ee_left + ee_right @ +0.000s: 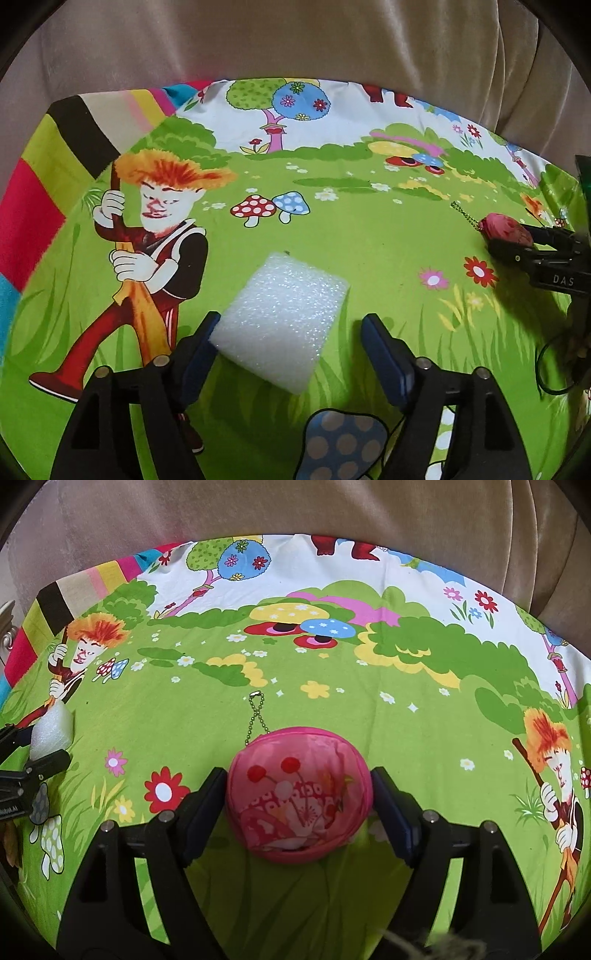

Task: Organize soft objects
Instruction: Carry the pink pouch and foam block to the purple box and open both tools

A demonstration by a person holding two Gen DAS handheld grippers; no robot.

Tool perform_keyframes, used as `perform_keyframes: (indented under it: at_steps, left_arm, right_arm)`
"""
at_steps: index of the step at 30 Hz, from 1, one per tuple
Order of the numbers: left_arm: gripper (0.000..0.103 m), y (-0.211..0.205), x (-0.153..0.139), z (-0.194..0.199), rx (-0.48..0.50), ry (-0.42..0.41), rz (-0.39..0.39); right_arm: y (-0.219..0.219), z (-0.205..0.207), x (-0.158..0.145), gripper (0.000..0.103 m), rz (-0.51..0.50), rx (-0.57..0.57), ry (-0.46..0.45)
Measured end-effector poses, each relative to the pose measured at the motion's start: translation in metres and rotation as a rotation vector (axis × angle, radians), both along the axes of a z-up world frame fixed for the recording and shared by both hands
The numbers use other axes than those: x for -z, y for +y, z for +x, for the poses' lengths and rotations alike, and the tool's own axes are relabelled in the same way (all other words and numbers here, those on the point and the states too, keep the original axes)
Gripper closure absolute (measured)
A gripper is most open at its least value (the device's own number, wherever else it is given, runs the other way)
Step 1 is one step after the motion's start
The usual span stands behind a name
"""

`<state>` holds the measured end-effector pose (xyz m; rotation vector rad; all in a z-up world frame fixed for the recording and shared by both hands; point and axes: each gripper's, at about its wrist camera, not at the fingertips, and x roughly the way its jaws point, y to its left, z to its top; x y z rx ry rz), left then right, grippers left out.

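A white foam block (280, 321) lies on the cartoon-print sheet (369, 236), between the fingers of my left gripper (290, 332). The left finger touches its corner; the right finger stands apart, so the gripper is open. A round pink soft pouch (297, 794) with a bead chain (253, 716) sits between the fingers of my right gripper (297, 790), both pads pressed against its sides. In the left wrist view the pouch (508, 230) shows at far right in the right gripper (513, 240). In the right wrist view the foam block (50, 734) shows at far left.
The green cartoon sheet (332, 701) covers a sofa seat. The beige sofa backrest (295, 37) rises behind it. A striped border (55, 166) of the sheet runs along the left side.
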<state>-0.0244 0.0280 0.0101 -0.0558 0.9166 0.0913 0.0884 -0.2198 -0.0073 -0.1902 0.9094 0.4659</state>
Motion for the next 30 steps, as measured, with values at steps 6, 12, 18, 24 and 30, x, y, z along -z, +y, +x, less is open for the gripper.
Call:
perform_keyframes:
  at_steps: [6, 12, 18, 24, 30]
  left_arm:
    - [0.025, -0.002, 0.0, 0.002, -0.001, 0.002, 0.002]
    - [0.046, -0.003, -0.001, 0.002, 0.009, -0.002, 0.005]
    - [0.049, -0.004, -0.005, -0.039, 0.011, -0.015, -0.072]
    - [0.049, -0.013, -0.014, -0.099, 0.015, -0.034, -0.133]
    - [0.049, -0.021, -0.04, -0.134, 0.015, -0.089, -0.13]
  right_arm:
    - [0.0, 0.001, 0.002, 0.013, -0.016, 0.025, 0.003]
    - [0.002, 0.001, -0.001, 0.03, -0.029, 0.064, 0.028]
    - [0.022, -0.067, -0.009, 0.03, -0.063, 0.048, 0.01]
    - [0.005, -0.154, -0.014, 0.03, 0.012, 0.021, -0.011]
    - [-0.033, -0.186, -0.034, 0.03, 0.121, 0.061, -0.023]
